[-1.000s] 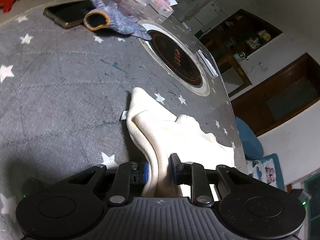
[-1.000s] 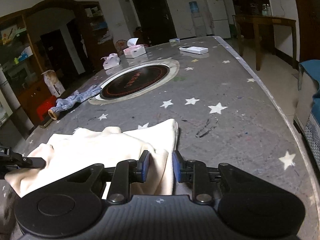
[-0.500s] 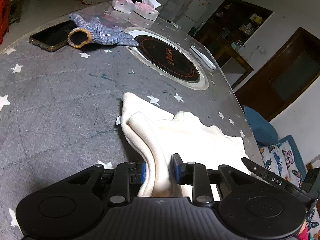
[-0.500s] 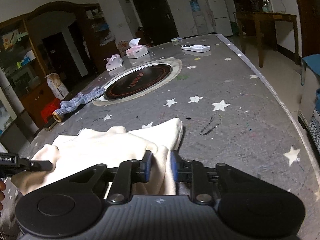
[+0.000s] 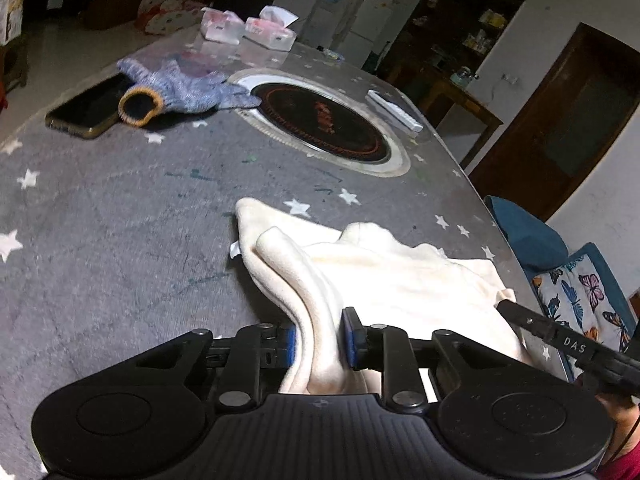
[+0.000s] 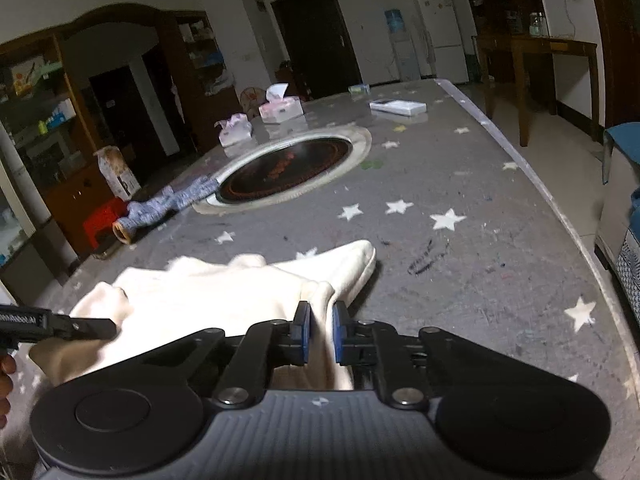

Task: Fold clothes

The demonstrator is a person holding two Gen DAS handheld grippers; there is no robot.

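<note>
A dim living room surrounds a long table under a grey cloth printed with white stars point(image 6: 472, 280), a round black hotplate point(image 5: 324, 124) sunk into its middle; a blue knitted work glove point(image 5: 180, 90) lies across a dark phone point(image 5: 86, 110) at the far left, with pink tissue packs point(image 5: 248, 32) beyond. The cream fleece garment point(image 5: 384, 276) lies bunched at the near edge of the table, between the two tools; the left gripper point(image 5: 318, 334) pinches a thick fold at the garment's left end, its blue pads pressed into the cloth, much as a moment ago. The right gripper point(image 6: 320, 334) is what has changed: its jaws have just been closing, and now clamp a thinner ridge of the fleece at the right end, where earlier the cloth sat looser between them. With both ends gripped, the garment looks ready to be lifted and drawn over for a fold; no such fold is made yet.
</note>
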